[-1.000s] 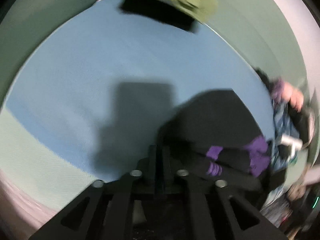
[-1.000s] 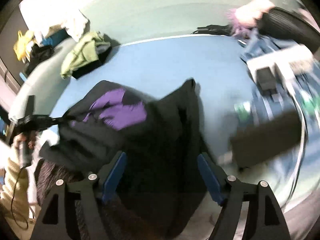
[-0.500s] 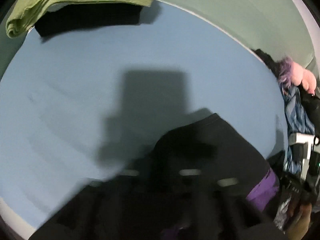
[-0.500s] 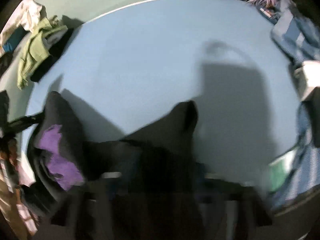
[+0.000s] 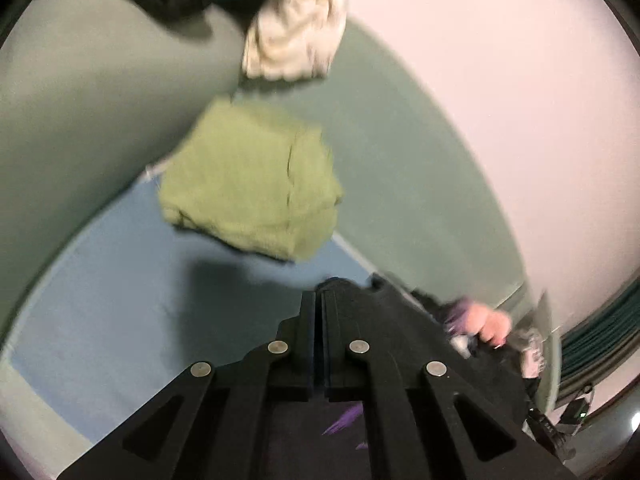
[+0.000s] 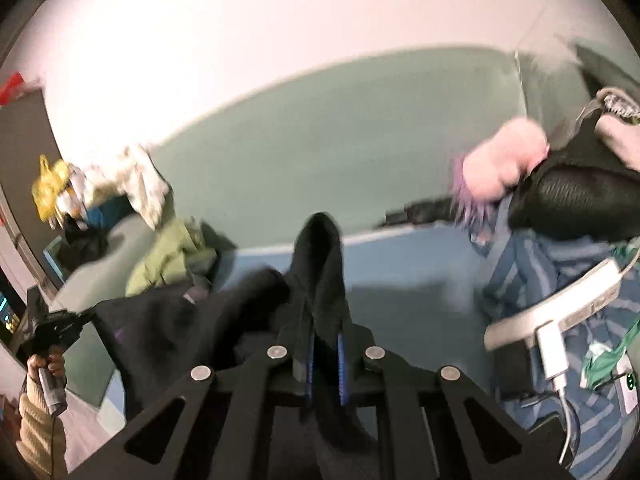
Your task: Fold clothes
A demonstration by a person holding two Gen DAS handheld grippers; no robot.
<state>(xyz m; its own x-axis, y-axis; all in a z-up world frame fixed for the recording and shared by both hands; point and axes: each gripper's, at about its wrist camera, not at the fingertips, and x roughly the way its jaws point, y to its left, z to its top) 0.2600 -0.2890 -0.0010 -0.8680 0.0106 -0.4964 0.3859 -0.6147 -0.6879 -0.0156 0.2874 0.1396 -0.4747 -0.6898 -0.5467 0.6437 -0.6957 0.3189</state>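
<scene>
Blue bed [image 6: 420,276]: flat sheet with a green wall [image 6: 320,140] along its far edge.

Black garment [image 6: 316,264]: lifted off the bed near its front edge, stretched between both tools. One corner stands up through the right tool; the rest sags to the left toward the left tool. A purple print [image 5: 344,424] shows on the cloth below the left tool.

Green garment [image 5: 248,184]: folded, at the far left corner of the bed, partly against the wall. A white bundle [image 5: 292,36] lies beyond it.

Striped blue cloth [image 6: 560,280]: heaped along the right edge of the bed, with a white charger [image 6: 554,348] on top.

Right tool [image 6: 325,360]: jaws have just been closing and are clamped on a fold of the black garment, blue pads pressed on both sides. It points slightly downward.

Left tool [image 5: 319,344]: jaws have just been closing and are fully together, pinching the edge of the black garment. A hand [image 6: 46,364] holds its handle in the right wrist view.
</scene>
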